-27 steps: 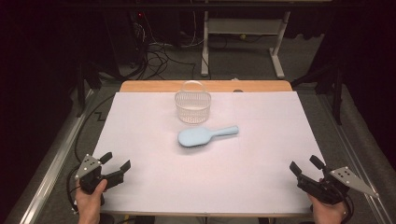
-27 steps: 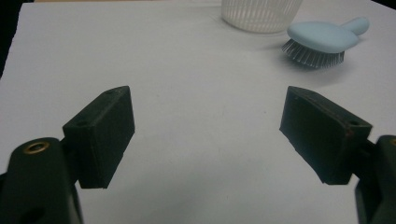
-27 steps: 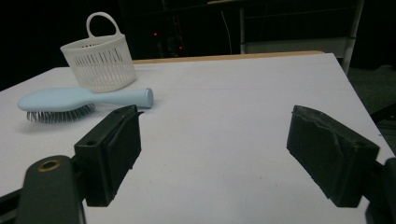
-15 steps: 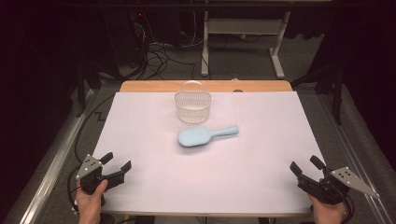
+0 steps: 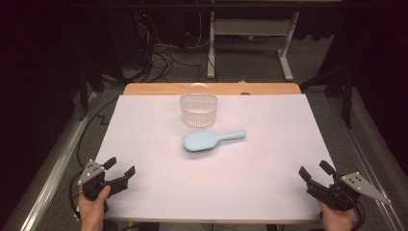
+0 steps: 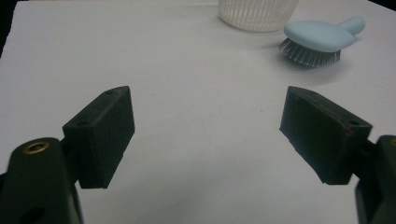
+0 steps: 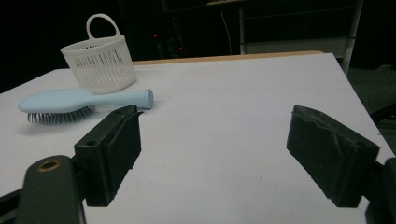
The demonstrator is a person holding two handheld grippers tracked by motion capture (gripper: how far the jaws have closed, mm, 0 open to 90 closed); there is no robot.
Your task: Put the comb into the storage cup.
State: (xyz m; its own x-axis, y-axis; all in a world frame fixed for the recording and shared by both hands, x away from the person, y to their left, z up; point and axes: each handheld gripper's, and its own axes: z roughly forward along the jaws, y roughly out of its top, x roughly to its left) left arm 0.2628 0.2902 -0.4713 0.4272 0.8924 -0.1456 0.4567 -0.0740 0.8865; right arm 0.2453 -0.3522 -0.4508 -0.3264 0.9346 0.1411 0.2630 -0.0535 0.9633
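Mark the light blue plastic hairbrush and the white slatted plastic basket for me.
Light blue plastic hairbrush (image 5: 202, 141), high view, on the back of its oval head.
White slatted plastic basket (image 5: 198, 114), high view, on its front wall.

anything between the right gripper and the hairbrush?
Nothing: in the high view only bare white table cover lies between the right gripper and the light-blue hairbrush.

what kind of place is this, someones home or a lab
Most likely a lab or recording workspace, not a home. A table covered in plain white sheeting holds just a blue hairbrush and a small white basket, and behind it cables trail over a grey carpeted floor by a desk frame.
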